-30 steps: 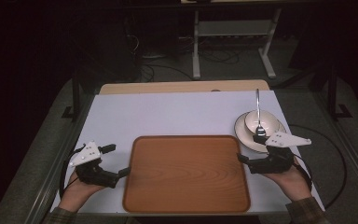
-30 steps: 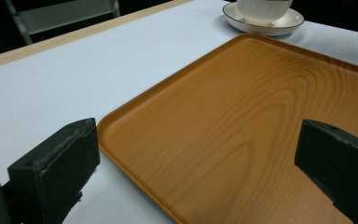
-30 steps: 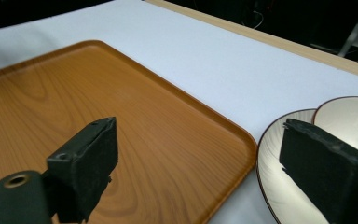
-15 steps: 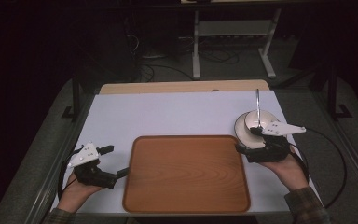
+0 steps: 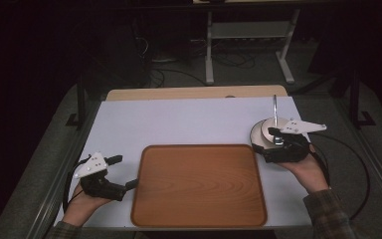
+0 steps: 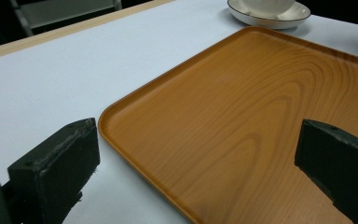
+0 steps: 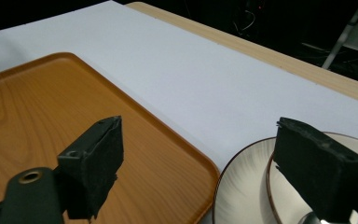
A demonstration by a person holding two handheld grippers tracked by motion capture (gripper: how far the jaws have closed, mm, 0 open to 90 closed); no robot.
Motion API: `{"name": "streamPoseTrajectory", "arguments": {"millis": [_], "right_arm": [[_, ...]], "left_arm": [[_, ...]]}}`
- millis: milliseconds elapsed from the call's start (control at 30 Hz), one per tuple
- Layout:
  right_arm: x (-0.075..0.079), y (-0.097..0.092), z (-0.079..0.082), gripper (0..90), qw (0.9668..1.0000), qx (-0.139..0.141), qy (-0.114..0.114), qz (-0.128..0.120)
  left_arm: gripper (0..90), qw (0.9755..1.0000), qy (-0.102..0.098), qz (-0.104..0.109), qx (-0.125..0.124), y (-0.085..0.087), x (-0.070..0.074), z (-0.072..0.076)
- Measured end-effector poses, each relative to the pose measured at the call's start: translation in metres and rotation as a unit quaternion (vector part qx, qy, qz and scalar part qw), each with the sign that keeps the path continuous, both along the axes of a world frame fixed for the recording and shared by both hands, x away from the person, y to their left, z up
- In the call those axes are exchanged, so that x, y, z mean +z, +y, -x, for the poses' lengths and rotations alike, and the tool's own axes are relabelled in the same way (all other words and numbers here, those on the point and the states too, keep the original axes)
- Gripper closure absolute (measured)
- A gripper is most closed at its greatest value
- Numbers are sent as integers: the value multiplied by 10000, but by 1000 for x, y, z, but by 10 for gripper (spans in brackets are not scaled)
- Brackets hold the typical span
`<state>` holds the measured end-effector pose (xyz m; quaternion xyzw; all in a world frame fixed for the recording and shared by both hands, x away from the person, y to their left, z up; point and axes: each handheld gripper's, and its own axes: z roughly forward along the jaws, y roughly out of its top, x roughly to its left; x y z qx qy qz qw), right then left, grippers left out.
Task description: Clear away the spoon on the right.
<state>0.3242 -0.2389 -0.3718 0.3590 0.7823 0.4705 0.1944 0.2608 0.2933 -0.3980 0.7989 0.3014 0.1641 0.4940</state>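
The right gripper [image 5: 274,133] hangs over the near rim of a white saucer [image 5: 256,137] at the tray's far right corner; its jaws gape but have just been closing a little, nothing pinched between them. The left gripper [image 5: 125,172] sits wide open at the left edge of the wooden tray [image 5: 199,184], straddling its rim. The tray lies on a white tabletop [image 5: 179,122] with a pale wooden strip at the far edge, in a dark room with cables and a metal stand behind. The high view shows a spoon [image 5: 274,105] standing up from the saucer; the right gripper view shows the saucer's ribbed inner face and dark rim [image 7: 242,186]
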Motion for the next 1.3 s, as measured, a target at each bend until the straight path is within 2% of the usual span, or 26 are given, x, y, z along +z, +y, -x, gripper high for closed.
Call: {"name": "streamPoseTrajectory", "arguments": {"millis": [133,400,700,833,900,933,1033,1300], "right_arm": [[5,-1,-8,180,10000,-9,-11,56],[9,-7,-19,206,9999,-100,28,13],[8,-15,-44,336,9994,-249,246,25],[7,-17,-58,409,9988,-369,314,100],[7,-17,-67,479,9983,-445,354,141],[7,-17,-67,479,9983,-445,354,141],[7,-18,-73,564,9978,-560,313,178],[0,-26,-92,813,9931,-968,482,443]], "left_arm": [[0,10000,-8,-9,-1,1,0,-1],[0,10000,-5,-20,6,1,0,-1],[0,10000,-5,11,44,4,0,-1],[0,10000,-12,6,42,4,0,-1],[0,10000,-21,17,48,5,1,-1],[0,10000,-19,9,55,5,0,-1],[0,10000,-11,2,63,6,0,-1],[0,10000,-21,-25,37,5,1,-1]]}}
